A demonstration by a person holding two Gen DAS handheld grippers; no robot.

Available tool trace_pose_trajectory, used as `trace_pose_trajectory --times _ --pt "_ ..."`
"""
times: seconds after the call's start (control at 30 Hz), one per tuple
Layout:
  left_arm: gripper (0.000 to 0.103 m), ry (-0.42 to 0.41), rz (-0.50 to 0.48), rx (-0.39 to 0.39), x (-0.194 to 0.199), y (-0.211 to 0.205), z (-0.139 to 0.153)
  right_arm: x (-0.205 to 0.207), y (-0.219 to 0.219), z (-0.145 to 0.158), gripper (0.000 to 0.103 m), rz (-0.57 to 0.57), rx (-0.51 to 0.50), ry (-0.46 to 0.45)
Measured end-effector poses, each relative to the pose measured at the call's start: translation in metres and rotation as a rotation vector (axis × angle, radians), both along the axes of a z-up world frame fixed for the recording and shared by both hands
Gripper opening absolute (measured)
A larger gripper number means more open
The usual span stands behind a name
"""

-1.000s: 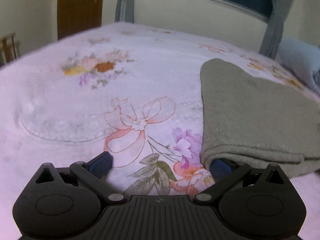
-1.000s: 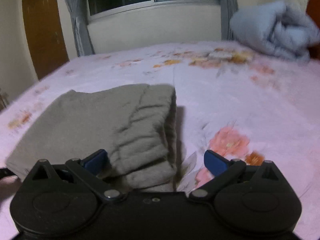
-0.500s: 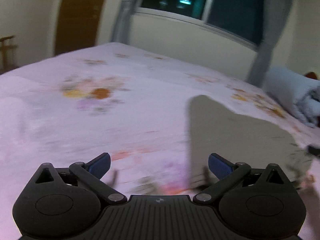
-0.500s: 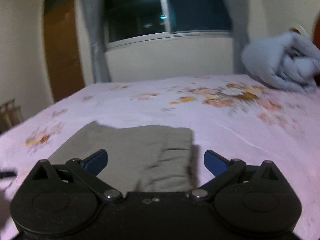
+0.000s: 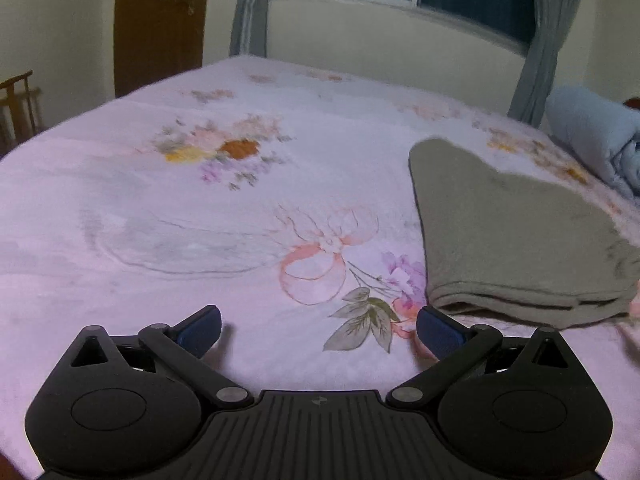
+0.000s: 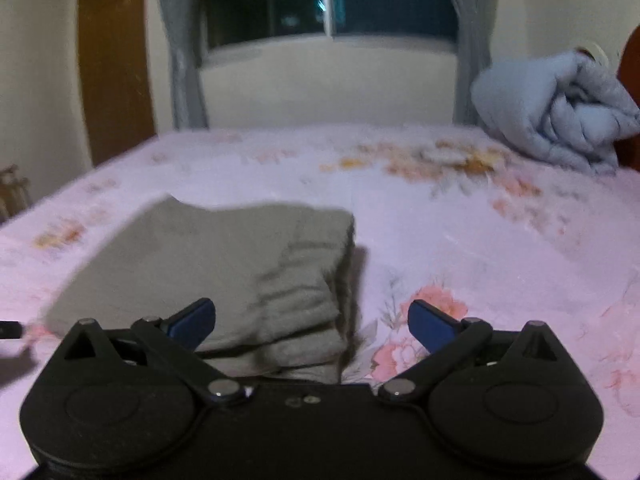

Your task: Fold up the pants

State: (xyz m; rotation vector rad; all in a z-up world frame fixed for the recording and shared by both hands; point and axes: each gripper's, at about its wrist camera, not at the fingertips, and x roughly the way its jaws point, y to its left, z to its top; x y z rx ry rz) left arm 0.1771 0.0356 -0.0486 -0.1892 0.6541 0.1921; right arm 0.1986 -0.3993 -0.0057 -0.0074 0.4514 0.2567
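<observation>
Grey-green pants [image 5: 516,236] lie folded into a flat, layered bundle on the bed [image 5: 200,216], which is covered in a pink sheet printed with flowers and a ribbon bow. In the left wrist view the bundle sits to the right, its thick folded edge facing the camera, with stacked layers showing along that edge. The left gripper [image 5: 319,330] hangs just above the sheet, jaws spread wide and holding nothing; its right blue fingertip [image 5: 438,330] is just beside the near corner of the pants, and whether it touches them I cannot tell.

In the right wrist view the pants [image 6: 224,264] lie ahead and to the left, their right edge rumpled into ridges and casting a shadow onto the sheet. The right gripper [image 6: 311,324] is also spread wide and empty, its left fingertip [image 6: 192,322] in front of the cloth and its right one over bare sheet [image 6: 460,240].

A rolled blue quilt [image 6: 556,112] rests at the far right of the bed. Behind it are a dark window [image 6: 332,0] with grey curtains [image 6: 180,48] and a brown door [image 6: 116,68].
</observation>
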Motion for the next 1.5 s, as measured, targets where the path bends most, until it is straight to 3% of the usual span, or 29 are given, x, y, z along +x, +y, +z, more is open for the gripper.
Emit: trace_pose_trajectory --times 0.2,0.5,0.63,0.83,1.5 --pt "0.103 -0.075 -0.047 -0.008 -0.054 -0.014 0.032 -0.087 -0.014 0.028 0.097 0.037 -0.031 -0.091" --pt "0.103 -0.171 -0.138 0.041 -0.133 -0.038 0.058 -0.17 -0.031 0.034 0.097 -0.01 -0.008 -0.152" --pt "0.103 -0.187 -0.163 0.091 -0.166 -0.045 0.052 -0.179 -0.036 0.028 0.097 -0.037 -0.006 -0.169" --pt "0.103 -0.277 -0.151 0.129 -0.189 -0.051 0.06 -0.18 -0.044 0.025 0.097 -0.078 0.043 -0.173" --pt "0.103 -0.285 -0.153 0.124 -0.185 -0.053 0.059 -0.176 -0.039 0.02 0.097 -0.074 0.023 -0.157"
